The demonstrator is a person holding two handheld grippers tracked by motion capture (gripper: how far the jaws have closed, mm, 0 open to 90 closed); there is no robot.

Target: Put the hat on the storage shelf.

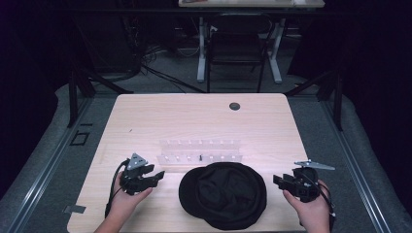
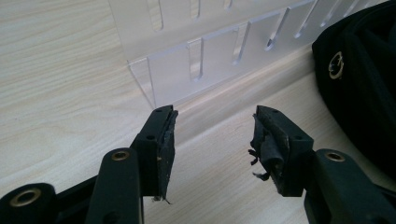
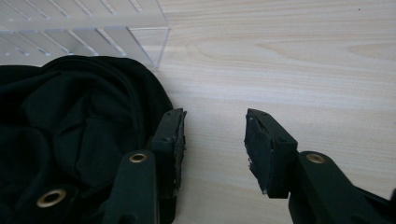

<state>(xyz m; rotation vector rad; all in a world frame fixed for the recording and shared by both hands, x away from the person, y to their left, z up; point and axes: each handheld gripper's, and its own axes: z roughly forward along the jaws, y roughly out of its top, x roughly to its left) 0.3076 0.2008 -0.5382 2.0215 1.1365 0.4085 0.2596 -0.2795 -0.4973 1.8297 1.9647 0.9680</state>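
Note:
A black cap (image 1: 223,194) lies upside down near the front edge of the wooden table (image 1: 204,116), its inside facing up. Just behind it stands a clear acrylic slotted rack (image 1: 200,151). My left gripper (image 1: 159,175) rests to the cap's left, open and holding nothing; its own view has the rack (image 2: 210,60) ahead and the cap (image 2: 359,84) at the right. My right gripper (image 1: 277,180) sits to the cap's right, open too, its left jaw close to the cap's edge (image 3: 70,126). The rack's end (image 3: 93,32) is at the upper left of that view.
A small black round grommet (image 1: 234,106) is set in the table near its far edge. Beyond the table stand a black chair (image 1: 237,48) and a white-legged desk (image 1: 252,5). A hand holds each gripper at the front edge.

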